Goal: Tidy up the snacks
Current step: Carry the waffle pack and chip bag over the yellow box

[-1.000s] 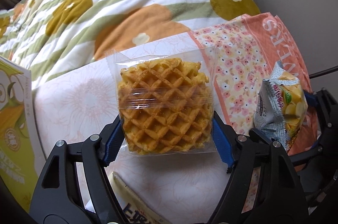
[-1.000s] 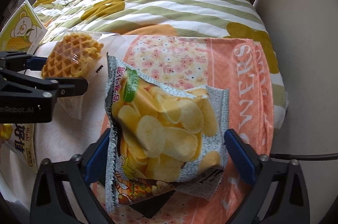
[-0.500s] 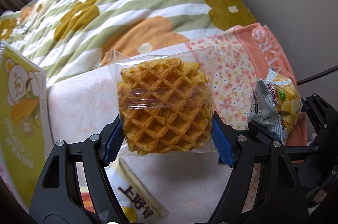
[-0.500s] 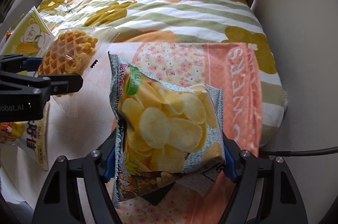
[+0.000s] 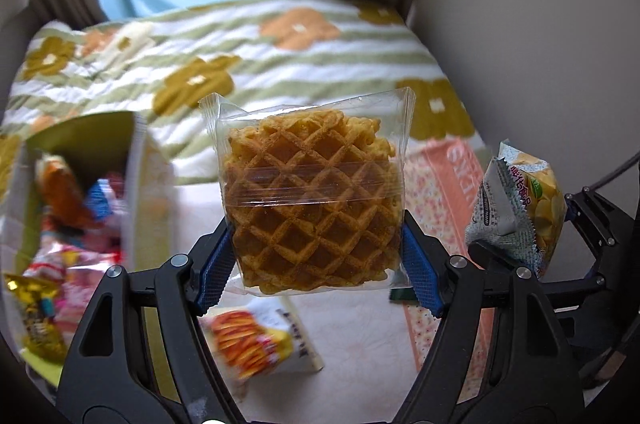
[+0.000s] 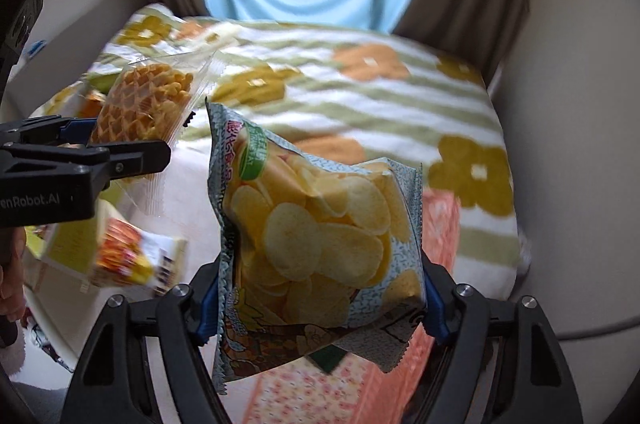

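Note:
My left gripper [image 5: 316, 264] is shut on a clear-wrapped waffle pack [image 5: 314, 200] and holds it up in the air over the bed. The waffle pack also shows at the left of the right wrist view [image 6: 146, 102]. My right gripper [image 6: 320, 298] is shut on a bag of potato chips [image 6: 316, 240], also lifted. The chip bag shows at the right edge of the left wrist view [image 5: 520, 208]. A green box [image 5: 80, 200] with several snack packs inside stands at the left.
A small orange snack packet [image 5: 260, 344] lies on the pale pillow below the left gripper; it also shows in the right wrist view [image 6: 132, 256]. A pink flowered pillow [image 5: 444, 184] lies to the right. A striped flower quilt [image 5: 280, 64] and curtains are behind; a wall is at the right.
Both grippers have risen and tilted up with their packs, so the curtains and window come into view. The green box of snacks has come into view at the left.

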Available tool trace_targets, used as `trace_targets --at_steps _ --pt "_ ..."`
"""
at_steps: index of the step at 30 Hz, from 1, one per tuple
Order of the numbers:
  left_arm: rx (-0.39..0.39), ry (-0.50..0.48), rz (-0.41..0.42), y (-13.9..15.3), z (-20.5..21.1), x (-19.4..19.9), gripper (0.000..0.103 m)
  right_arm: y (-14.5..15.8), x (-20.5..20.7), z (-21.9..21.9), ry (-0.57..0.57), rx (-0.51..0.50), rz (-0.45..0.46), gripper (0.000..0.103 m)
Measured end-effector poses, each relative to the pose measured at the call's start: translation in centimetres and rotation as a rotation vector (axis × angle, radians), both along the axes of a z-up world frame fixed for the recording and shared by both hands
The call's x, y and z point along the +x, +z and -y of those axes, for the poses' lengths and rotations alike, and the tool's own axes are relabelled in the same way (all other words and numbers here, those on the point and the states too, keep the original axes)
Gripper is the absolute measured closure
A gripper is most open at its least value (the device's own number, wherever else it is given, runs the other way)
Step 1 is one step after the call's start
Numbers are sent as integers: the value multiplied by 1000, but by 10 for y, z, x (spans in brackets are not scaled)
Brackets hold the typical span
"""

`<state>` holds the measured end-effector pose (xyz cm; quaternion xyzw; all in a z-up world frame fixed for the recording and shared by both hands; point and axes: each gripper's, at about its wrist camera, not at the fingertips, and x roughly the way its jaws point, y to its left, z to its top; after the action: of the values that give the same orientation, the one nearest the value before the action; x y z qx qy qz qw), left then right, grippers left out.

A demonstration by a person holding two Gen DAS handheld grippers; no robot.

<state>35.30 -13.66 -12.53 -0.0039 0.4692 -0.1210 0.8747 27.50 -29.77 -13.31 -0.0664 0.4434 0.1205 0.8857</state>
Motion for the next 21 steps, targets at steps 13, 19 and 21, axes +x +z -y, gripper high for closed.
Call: trace_targets --at_steps 13,19,21 --pt "6 174 105 53 -158 -23 31 59 10 -126 178 55 108 30" --pt "18 191 54 41 -233 -14 31 63 19 -196 177 72 94 30" --pt "15 195 26 32 -261 -7 31 60 25 -218 176 69 84 30"
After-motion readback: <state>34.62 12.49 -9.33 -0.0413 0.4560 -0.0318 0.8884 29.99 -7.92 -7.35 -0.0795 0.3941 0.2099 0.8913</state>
